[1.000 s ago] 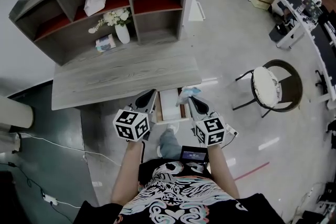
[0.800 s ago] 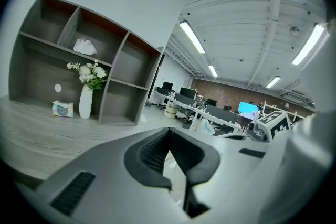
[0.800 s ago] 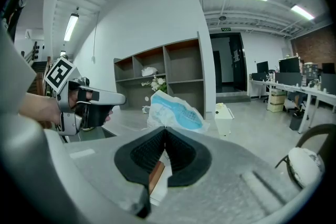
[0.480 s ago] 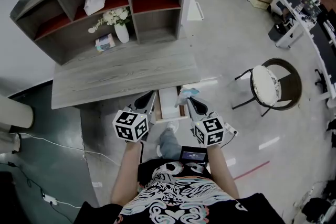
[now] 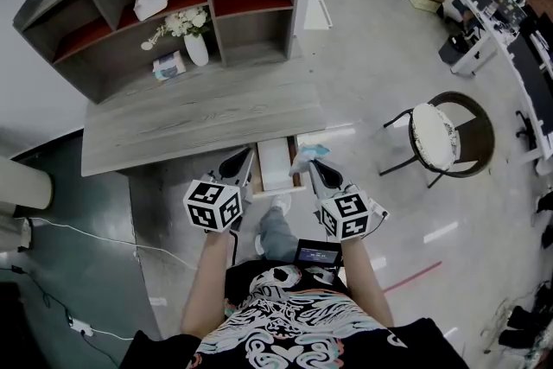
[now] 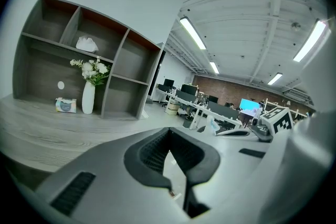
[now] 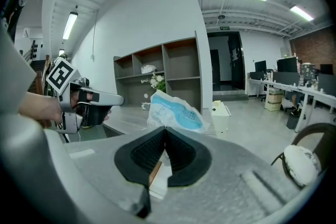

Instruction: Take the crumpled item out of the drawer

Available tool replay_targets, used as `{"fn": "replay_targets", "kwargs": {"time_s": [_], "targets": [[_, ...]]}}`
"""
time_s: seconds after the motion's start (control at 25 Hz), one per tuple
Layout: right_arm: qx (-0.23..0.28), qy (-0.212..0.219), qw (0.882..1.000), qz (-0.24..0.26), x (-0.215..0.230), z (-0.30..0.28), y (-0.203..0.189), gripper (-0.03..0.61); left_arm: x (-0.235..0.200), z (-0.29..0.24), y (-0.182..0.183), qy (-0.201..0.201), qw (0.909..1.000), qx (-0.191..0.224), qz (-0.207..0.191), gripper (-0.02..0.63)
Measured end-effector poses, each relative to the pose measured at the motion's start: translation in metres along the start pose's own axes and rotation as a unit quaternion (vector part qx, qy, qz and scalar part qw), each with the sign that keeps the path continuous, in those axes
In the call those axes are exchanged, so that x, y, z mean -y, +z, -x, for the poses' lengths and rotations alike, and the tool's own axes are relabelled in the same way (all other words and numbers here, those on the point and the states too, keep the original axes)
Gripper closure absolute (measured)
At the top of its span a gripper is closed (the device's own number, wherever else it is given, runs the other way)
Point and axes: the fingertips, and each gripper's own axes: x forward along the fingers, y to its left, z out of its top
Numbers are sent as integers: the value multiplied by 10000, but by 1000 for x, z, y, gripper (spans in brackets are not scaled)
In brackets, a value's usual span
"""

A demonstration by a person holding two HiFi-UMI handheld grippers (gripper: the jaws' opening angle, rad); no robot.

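The crumpled packet (image 7: pixel 173 112), white with blue print too blurred to be read, is clamped at the tips of the right tongs (image 7: pixel 165 132). In the head view it is seen at the 2 o'clock corner of the open drawer (image 5: pixel 276 167), just below the edge of the grey surface (image 5: pixel 199 121). The left tongs (image 6: pixel 169 132) are pressed together on nothing, at the drawer's 9 o'clock.

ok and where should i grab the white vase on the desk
Grip the white vase round its slim body, below the flowers, coming in level from the desk's front. It stands upright, blooms cover the mouth, and the shelf unit backs it.
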Motion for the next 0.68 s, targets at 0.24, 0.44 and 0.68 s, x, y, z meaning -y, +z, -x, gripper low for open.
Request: {"fn": "replay_targets", "kwargs": {"time_s": [0.24,0.44,0.68], "targets": [[-45,36,10000,-11,-2,0,-3,571,0,3,-5,58,10000,-49,-22,614],[-97,71,9999,49,-3,0,-5,571,-1,2,-7,57,10000,-23,32,614],[-19,-14,9999,109,0,2,-4,571,1,2,-11,41,10000,-35,54,614]]}}
